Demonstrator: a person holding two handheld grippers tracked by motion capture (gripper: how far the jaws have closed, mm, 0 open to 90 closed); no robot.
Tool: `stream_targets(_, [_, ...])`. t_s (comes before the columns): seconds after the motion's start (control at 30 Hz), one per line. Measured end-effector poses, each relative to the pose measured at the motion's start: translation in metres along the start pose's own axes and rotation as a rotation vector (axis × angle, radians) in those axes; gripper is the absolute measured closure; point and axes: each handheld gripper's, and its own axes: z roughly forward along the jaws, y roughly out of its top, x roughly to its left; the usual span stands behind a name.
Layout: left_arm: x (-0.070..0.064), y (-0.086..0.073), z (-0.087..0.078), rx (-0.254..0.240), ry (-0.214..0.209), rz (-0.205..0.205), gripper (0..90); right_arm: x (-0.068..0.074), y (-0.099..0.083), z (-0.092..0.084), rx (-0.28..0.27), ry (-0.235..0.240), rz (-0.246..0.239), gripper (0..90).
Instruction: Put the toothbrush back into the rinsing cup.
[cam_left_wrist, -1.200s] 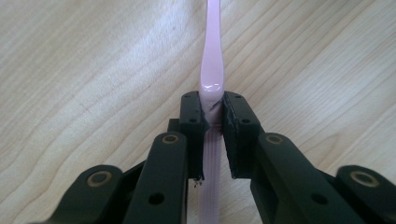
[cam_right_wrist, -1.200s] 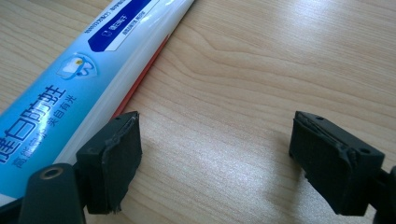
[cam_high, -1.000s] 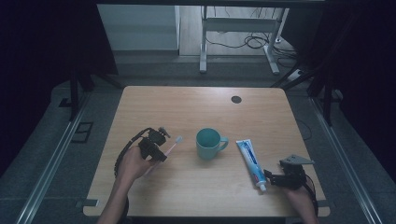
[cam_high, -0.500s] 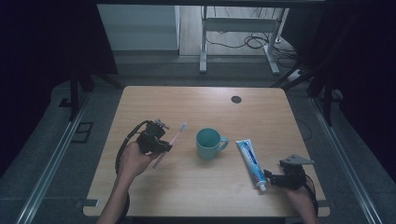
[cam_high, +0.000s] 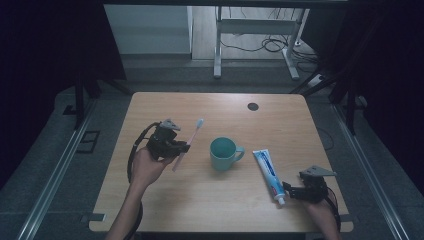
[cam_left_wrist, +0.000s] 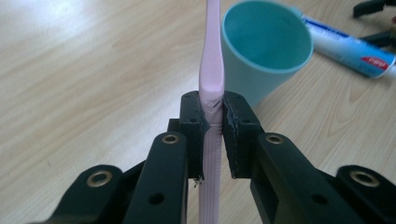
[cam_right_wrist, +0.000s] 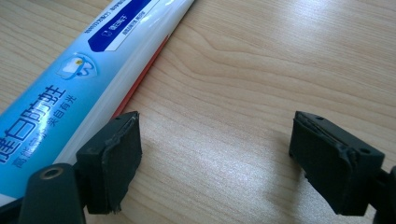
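Toothbrush (cam_high: 187, 143): pink, clamped in left gripper (cam_high: 175, 146), lifted higher off table (cam_high: 165, 210) than a second ago, left of teal mug (cam_high: 224, 153) | right gripper (cam_high: 292, 192): jaws apart, unmoved beside toothpaste tube (cam_high: 266, 167)

Black hand-held gripper (cam_high: 184, 148) with brass-ringed screw holes, trailing cable.

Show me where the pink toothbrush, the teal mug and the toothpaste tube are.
pink toothbrush (cam_left_wrist: 211, 70), left gripper view, on its handle above the jaws.
teal mug (cam_high: 223, 154), high view, on its outer wall.
toothpaste tube (cam_high: 266, 169), high view, on the middle of its body.
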Motion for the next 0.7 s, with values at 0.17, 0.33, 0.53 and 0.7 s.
stream_targets(0.17, [-0.003, 0.007, -0.003, -0.058, -0.009, 0.008, 79.0, 0.000, 0.000, 0.000, -0.002, -0.001, -0.002, 16.8])
stream_targets(0.33, [-0.005, 0.014, -0.004, -0.110, -0.019, 0.008, 79.0, 0.000, 0.000, 0.000, -0.001, 0.001, -0.002, 16.8])
stream_targets(0.53, [-0.008, 0.025, -0.003, -0.159, -0.031, 0.012, 79.0, 0.000, 0.000, 0.000, -0.002, 0.000, -0.003, 16.8])
stream_targets(0.7, [-0.012, 0.032, -0.001, -0.184, -0.033, 0.019, 79.0, 0.000, 0.000, 0.000, -0.002, 0.000, -0.003, 16.8])
